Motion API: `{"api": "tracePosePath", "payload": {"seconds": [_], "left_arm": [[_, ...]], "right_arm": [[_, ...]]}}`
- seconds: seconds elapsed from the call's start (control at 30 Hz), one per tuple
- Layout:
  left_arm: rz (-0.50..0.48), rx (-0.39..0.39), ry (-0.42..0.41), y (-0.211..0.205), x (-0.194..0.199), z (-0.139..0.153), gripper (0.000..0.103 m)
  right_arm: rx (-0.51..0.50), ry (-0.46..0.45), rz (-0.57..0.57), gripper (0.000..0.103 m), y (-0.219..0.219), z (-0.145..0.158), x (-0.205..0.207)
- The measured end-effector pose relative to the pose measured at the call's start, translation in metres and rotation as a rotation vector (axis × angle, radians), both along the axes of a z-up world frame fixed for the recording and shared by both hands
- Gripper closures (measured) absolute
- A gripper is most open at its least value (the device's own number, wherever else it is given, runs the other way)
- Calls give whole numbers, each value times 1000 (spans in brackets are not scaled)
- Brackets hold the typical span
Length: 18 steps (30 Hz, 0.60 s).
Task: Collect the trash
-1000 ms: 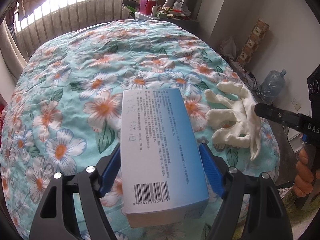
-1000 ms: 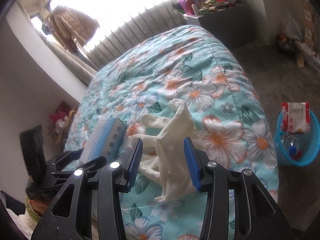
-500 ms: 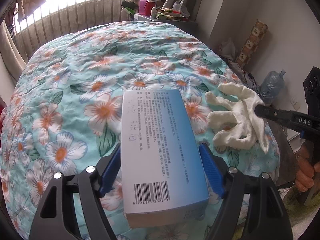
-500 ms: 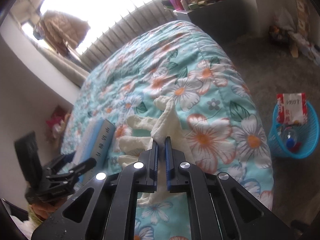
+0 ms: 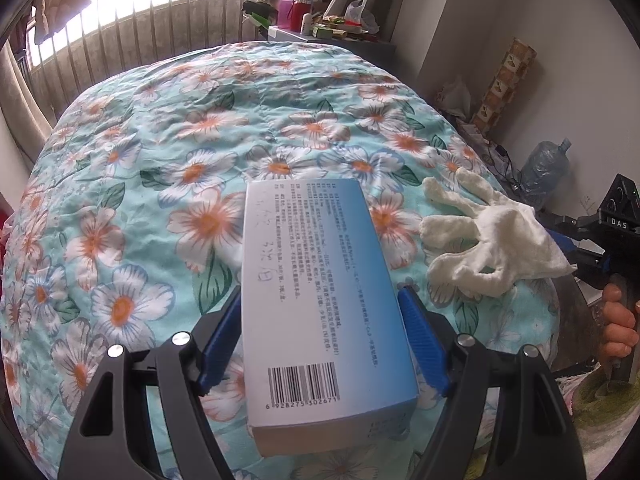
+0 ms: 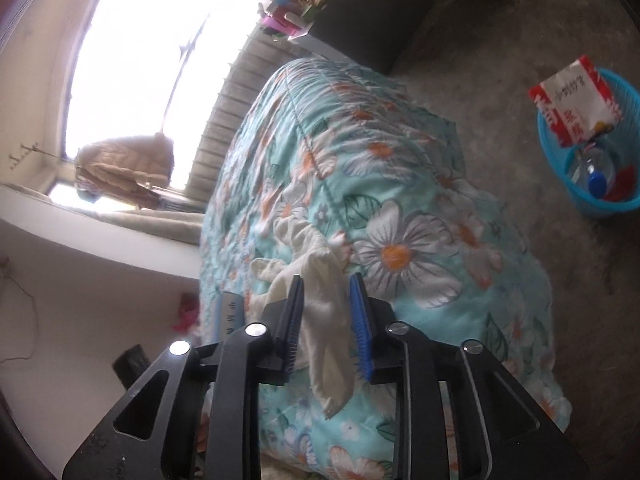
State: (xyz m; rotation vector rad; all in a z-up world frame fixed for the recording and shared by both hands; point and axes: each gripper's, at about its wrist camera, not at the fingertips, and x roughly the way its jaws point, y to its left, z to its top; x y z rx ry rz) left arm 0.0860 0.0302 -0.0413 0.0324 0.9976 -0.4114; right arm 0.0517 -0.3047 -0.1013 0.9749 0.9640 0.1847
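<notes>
My left gripper [image 5: 320, 304] is shut on a blue and white cardboard box [image 5: 316, 280] with a barcode, held just above the floral bedspread [image 5: 200, 152]. A white cloth glove [image 5: 484, 240] hangs at the bed's right edge. In the right wrist view the glove [image 6: 324, 304] lies between the blue pads of my right gripper [image 6: 325, 284], whose jaws stand a little apart around it. The view is tilted. The box's edge [image 6: 229, 316] shows at lower left. A blue trash basket [image 6: 592, 152] stands on the floor at right.
The basket holds a red and white carton [image 6: 572, 104] and a plastic bottle [image 6: 592, 168]. A cluttered dark desk [image 5: 320, 32] stands beyond the bed. A water jug [image 5: 544, 168] and a tall patterned box [image 5: 504, 84] stand by the right wall.
My right gripper closed on the glove, lifted it off the bedspread and rolled sideways; its jaws now stand slightly wider. The left gripper and box barely moved.
</notes>
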Motion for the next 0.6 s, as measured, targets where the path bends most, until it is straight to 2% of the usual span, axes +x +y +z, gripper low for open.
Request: {"api": "tracePosePath", "payload": {"seconds": [0.07,0.13,0.3,0.5,0.6], "left_arm": [[2,-7,6,0,1,0,29],[2,-17,13,0,1,1,28],[-4,-17,3,-3,2,1,23],[9,7,-7,-10,9,-3,23],[14,19,-13,-12,13,-5,23]], "right_arm": [[28,-10,11,65,0,-1,2],[38,-10,26,61,1,-2,3],[-28,42,69,60,15,-8,8],[-75,48,89,60,26,-4,10],[-98,50,95,63,30,-3,11]]}}
